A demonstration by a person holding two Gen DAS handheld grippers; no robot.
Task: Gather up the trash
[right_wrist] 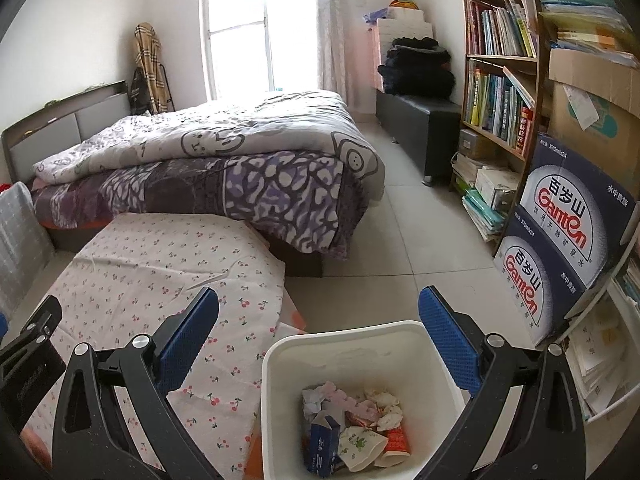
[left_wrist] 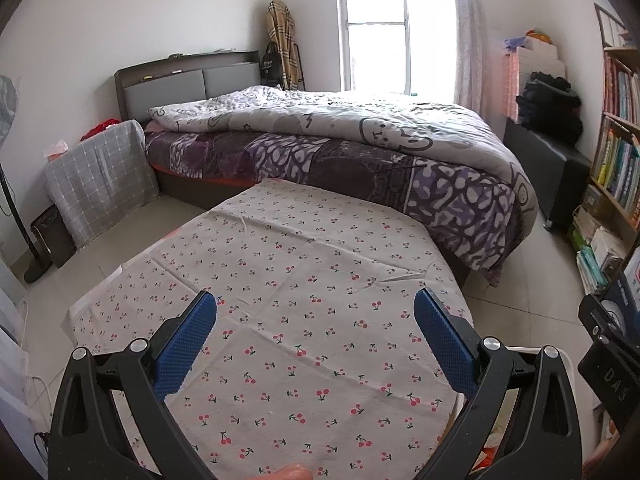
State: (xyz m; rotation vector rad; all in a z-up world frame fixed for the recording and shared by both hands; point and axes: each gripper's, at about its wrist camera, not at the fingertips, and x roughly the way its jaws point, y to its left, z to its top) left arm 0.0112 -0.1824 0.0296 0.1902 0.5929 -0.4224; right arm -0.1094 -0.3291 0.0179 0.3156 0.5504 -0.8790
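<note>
bed (left_wrist: pixel 360 160) with cartoon-print quilt by window (left_wrist: pixel 376 24) | cherry-print cloth (left_wrist: pixel 288 320) over counter | bookshelf (right_wrist: pixel 500 92) of books | two Ganten boxes (right_wrist: pixel 568 240) stacked beside it

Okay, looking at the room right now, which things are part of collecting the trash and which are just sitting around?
Part of the job:
white bin
crumpled paper, blue carton and paper cup inside the bin
left gripper and right gripper, both open and holding nothing

Just sitting around:
cherry-print tablecloth
bed
bookshelf
Ganten water boxes
</note>
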